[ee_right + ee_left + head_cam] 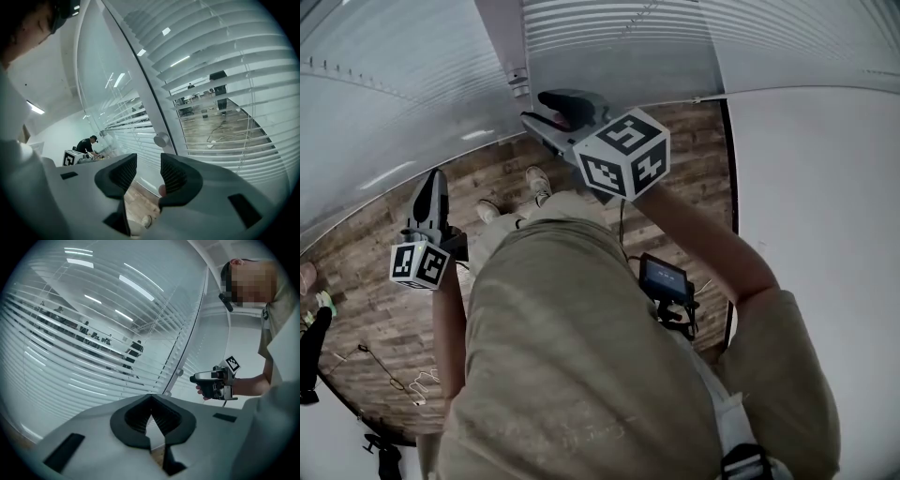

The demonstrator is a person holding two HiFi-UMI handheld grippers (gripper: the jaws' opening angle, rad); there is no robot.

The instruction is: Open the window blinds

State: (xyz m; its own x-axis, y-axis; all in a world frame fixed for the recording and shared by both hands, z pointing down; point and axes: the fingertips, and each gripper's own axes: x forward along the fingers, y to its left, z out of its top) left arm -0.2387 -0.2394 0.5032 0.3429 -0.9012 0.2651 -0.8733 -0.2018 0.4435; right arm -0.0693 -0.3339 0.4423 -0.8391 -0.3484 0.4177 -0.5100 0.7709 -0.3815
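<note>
White slatted window blinds point(609, 28) hang behind glass, one panel either side of a pale upright frame point(154, 108). The slats are tilted part open, and the room beyond shows through them point(225, 93) point(84, 343). A small round knob point(161, 139) point(518, 84) sits on the frame, with a second knob point(168, 392) lower down. My right gripper point(542, 114) point(143, 173) point(193, 378) is open and points at the frame just below the upper knob, with nothing gripped. My left gripper point(431, 178) point(151, 398) is lower, to the left of the frame. It is shut on nothing and faces the left blind panel.
The floor point(384, 319) is wood plank, with cables point(389, 375) lying at the lower left. A plain white wall point(825, 187) runs along the right. My own shoes point(539, 183) stand close to the glass. A small screen device point(666, 281) hangs at my waist. People point(133, 352) stand beyond the glass.
</note>
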